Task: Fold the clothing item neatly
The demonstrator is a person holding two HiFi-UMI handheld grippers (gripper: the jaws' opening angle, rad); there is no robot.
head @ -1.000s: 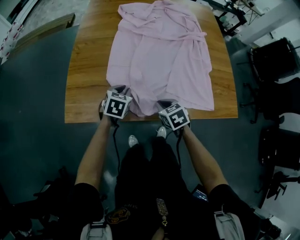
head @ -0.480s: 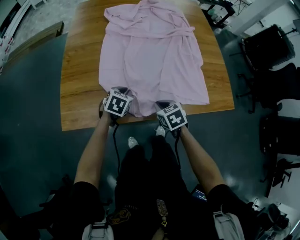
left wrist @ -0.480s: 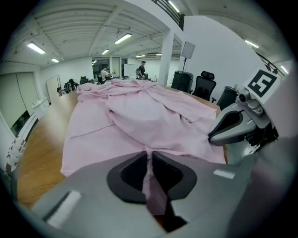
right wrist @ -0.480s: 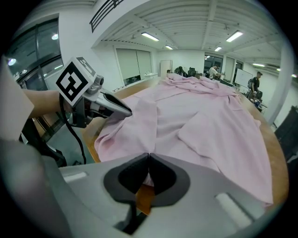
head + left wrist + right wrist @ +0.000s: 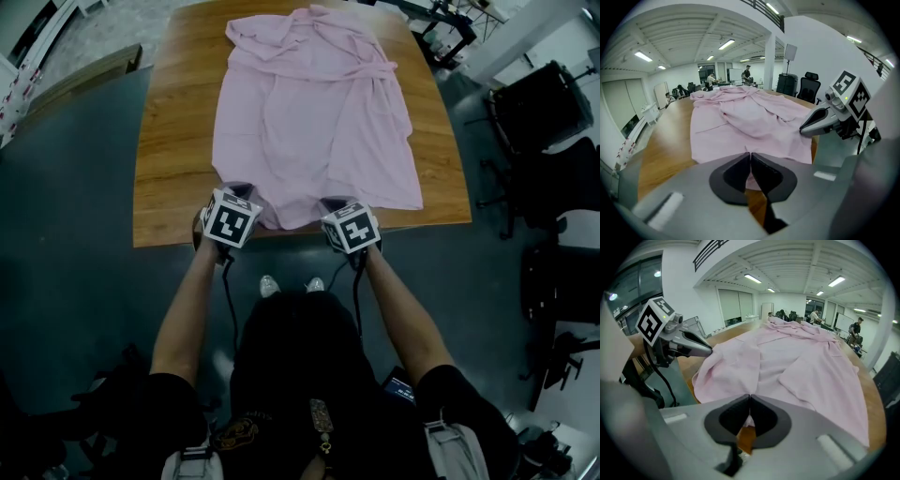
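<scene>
Pink robe (image 5: pixel 314 122) lay spread beyond the left gripper (image 5: pixel 750 155), jaws just closed on its near hem, and the right gripper (image 5: pixel 749 398), clamped likewise, apparently readying a fold.

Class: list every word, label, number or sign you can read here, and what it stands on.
No readable text.
The left marker cube and right marker cube: black-and-white square patterns, no letters.
The emblem on the person's dark top: too blurred to read.
The pink garment: no print.
</scene>
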